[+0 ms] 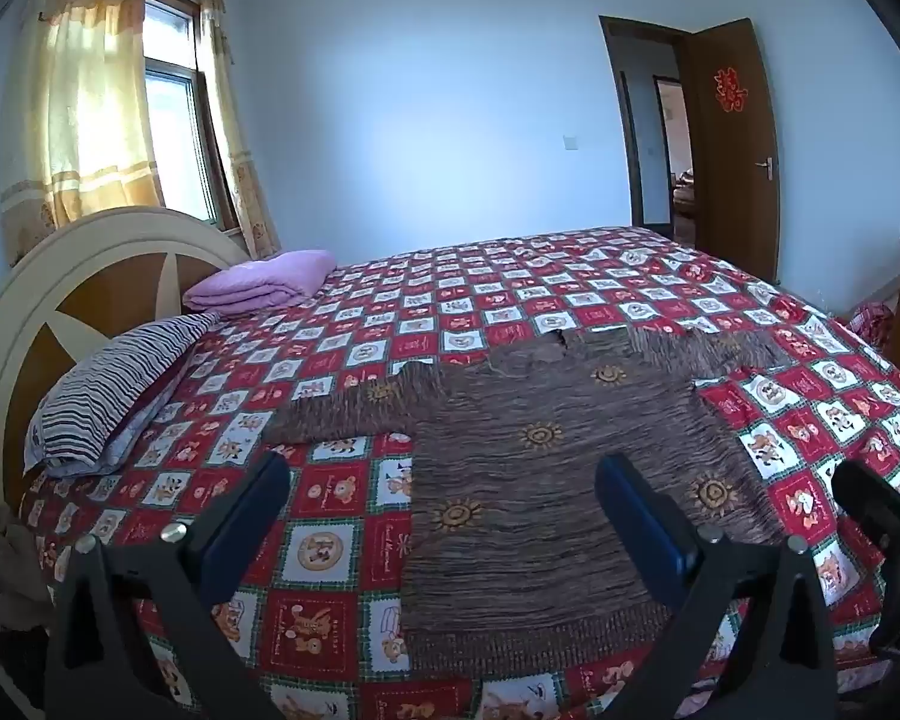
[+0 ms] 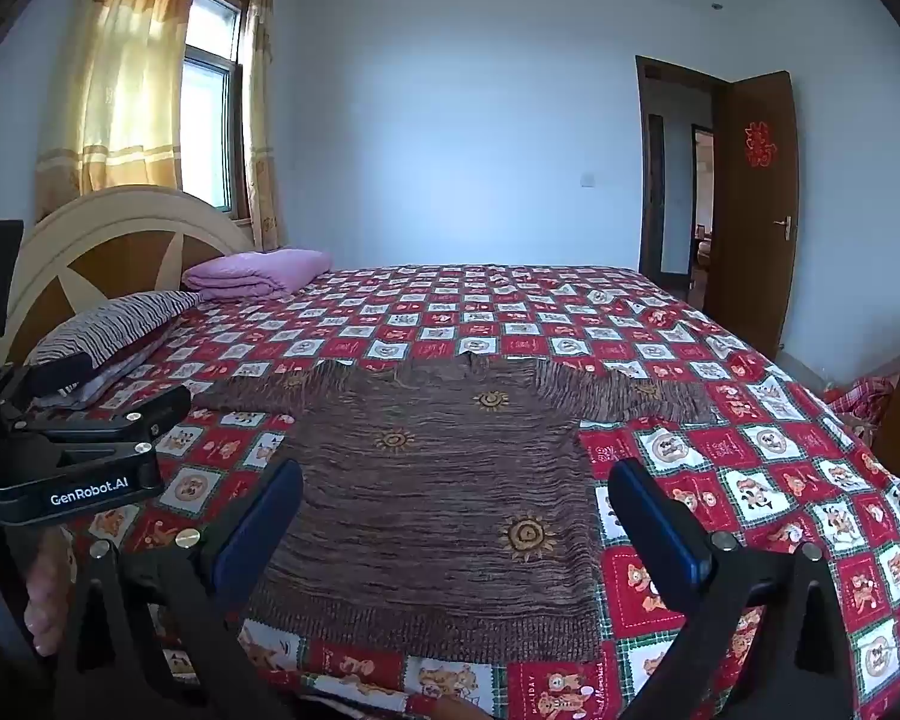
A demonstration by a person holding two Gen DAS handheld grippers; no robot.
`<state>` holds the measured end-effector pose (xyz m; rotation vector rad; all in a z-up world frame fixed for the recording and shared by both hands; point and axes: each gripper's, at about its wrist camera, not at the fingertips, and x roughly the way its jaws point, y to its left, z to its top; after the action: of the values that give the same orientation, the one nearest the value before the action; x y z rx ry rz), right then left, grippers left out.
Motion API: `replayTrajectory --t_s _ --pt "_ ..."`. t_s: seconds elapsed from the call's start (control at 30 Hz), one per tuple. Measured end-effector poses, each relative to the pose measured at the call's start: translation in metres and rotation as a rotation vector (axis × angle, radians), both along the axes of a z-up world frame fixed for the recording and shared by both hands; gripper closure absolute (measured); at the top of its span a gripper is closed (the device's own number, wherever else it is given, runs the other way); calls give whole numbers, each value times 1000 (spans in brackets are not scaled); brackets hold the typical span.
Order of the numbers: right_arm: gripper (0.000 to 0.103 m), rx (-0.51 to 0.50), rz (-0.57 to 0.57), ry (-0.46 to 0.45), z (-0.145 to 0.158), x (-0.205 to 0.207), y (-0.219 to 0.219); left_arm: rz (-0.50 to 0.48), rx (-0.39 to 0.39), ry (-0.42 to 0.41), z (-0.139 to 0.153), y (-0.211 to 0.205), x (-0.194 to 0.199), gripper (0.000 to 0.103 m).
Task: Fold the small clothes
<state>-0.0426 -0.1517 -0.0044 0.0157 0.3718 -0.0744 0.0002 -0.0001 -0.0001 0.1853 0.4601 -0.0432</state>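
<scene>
A small brown knitted sweater (image 1: pixel 546 480) with gold sun motifs lies flat on the bed, sleeves spread to both sides, hem towards me. It also shows in the right wrist view (image 2: pixel 438 510). My left gripper (image 1: pixel 444 492) is open and empty, held above the sweater's left hem side. My right gripper (image 2: pixel 456 504) is open and empty, held above the sweater's lower body. The right gripper's body shows at the right edge of the left wrist view (image 1: pixel 882 528). The left gripper's body shows at the left of the right wrist view (image 2: pixel 84 456).
The bed has a red and white checked bedspread (image 1: pixel 510 300). A striped pillow (image 1: pixel 120 390) and a folded pink blanket (image 1: pixel 264 282) lie by the headboard (image 1: pixel 60 276) at the left. An open brown door (image 1: pixel 732 144) is far right.
</scene>
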Motion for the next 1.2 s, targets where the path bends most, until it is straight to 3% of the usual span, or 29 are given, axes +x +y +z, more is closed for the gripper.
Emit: replayTrajectory --t_s 1.2 --pt "1 2 31 32 -15 9 -4 -1 8 2 -4 1 3 0"
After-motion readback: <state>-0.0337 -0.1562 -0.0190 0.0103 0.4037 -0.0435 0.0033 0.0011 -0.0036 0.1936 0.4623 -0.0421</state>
